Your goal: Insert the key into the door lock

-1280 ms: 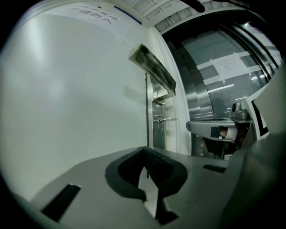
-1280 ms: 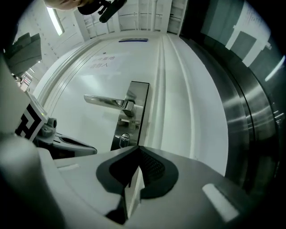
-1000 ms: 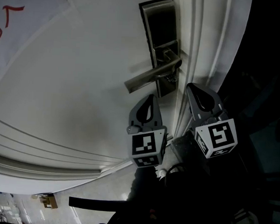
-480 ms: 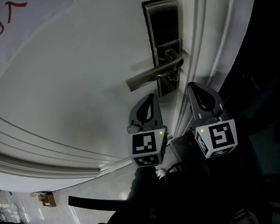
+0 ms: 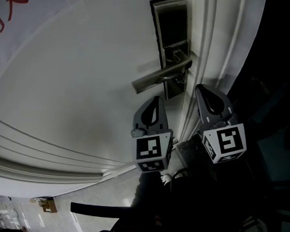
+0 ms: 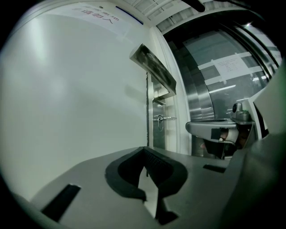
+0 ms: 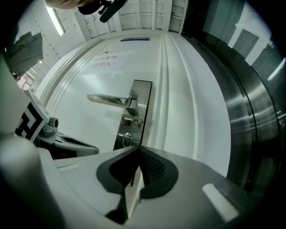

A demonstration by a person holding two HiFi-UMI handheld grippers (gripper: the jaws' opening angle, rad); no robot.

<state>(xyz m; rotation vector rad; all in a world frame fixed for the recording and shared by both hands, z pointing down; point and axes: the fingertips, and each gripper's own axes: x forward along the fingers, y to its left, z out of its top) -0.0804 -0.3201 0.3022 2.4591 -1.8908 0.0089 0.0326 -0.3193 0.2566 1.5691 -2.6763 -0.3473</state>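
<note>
Left gripper (image 5: 157,99) has its jaws pressed together at the tips, pinching nothing; only pale door (image 5: 78,85) shows through the slit behind the pads. In the head view it points up the door, its tip just under the free end of the lever handle (image 5: 159,79) and near the bottom edge of the dark lock plate (image 5: 170,22), apparently not touching either. Its marker cube (image 5: 151,152) faces the camera.

On the lock plate, the round keyhole (image 7: 128,137) sits below the handle. In the left gripper view a small metal piece, possibly the key (image 6: 161,119), juts from the plate at that height, though it is too small to be sure.

Right gripper (image 5: 199,90) is likewise closed tip to tip, with nothing clamped. It stands just right of the lock plate, in front of the white door frame (image 5: 207,43), aimed toward the plate's lower part. The two grippers are side by side, apart.
</note>
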